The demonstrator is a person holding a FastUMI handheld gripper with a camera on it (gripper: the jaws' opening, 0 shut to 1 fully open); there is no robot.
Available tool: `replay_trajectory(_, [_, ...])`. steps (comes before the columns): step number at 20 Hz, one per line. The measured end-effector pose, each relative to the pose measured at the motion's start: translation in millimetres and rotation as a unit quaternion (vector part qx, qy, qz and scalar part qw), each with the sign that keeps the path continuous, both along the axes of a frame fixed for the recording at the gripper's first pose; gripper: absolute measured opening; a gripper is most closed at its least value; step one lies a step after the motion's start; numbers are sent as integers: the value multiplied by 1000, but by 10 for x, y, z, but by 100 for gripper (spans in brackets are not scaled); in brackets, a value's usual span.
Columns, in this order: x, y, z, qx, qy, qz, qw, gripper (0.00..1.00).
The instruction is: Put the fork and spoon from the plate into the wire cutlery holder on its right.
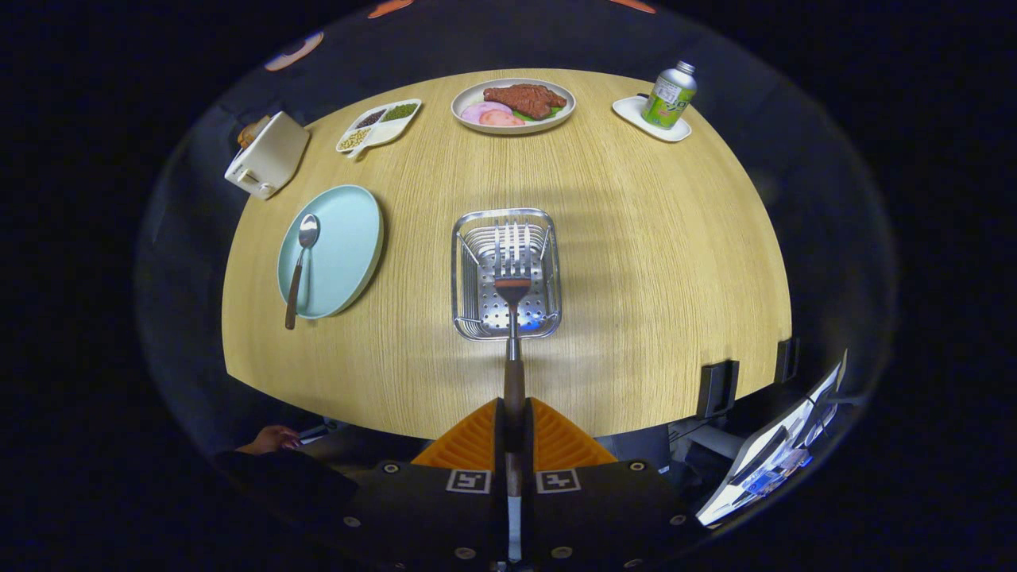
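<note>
The jaws point(514, 425) are clamped on the handle of the fork point(512, 306), whose tines hang over the wire cutlery holder point(506, 274) at twelve o'clock, just ahead. The spoon point(300, 266) lies on the blue plate point(342, 246) at ten o'clock on the surface point(651, 262). Released this high, I reckon the fork could bounce off the holder's rim or tip the holder.

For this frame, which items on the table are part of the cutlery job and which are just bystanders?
In the job:
- metal fork with dark wooden handle, clamped in the gripper, tines over the holder
- silver wire cutlery holder
- metal spoon with dark handle
- pale blue round plate

Lying about:
- white toaster
- white divided dish of beans
- white plate of steak
- green drink can on white coaster
</note>
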State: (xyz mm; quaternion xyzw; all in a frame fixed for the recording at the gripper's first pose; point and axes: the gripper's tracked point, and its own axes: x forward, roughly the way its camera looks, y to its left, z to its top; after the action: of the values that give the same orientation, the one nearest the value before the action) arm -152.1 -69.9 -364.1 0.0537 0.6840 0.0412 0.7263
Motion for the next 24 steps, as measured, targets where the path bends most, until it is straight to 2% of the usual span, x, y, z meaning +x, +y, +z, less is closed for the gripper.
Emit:
replay_trajectory(5, [71,-36,-12,14,8,-26,1000,9])
replay_trajectory(8, [161,-87,64,19,-5,-36,999,11])
replay_trajectory(12, [313,-173,135,10,-31,-42,999,19])
replay_trajectory(16, [465,-179,230,15,-56,-71,996,23])
replay_trajectory(18, [551,-210,300,5,-79,-72,994,28])
replay_trajectory(21, [696,-59,510,14,-115,-66,991,42])
replay_trajectory(24, [838,215,716,42,-143,-60,987,43])
